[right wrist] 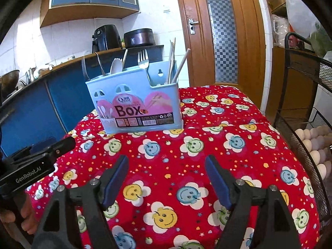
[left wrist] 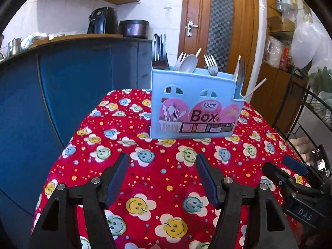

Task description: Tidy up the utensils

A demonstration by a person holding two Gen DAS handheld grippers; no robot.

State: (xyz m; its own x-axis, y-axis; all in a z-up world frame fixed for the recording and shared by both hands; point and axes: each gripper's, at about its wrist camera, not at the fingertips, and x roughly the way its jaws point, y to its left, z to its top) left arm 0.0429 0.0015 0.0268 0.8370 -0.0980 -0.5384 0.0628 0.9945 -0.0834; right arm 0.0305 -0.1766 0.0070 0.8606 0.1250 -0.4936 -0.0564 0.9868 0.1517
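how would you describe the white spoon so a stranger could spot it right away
On the red smiley-flower tablecloth stands a light blue utensil box. In its middle section the white spoon stands bowl up: the only rounded plastic bowl among pronged forks and thin chopsticks.

Glossy plastic box (left wrist: 193, 105) (cloth (left wrist: 157, 178) matt)

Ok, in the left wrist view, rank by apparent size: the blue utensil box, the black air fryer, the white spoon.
1. Utensil box, nearest.
2. Air fryer, farther back, so true size unsure.
3. White spoon.
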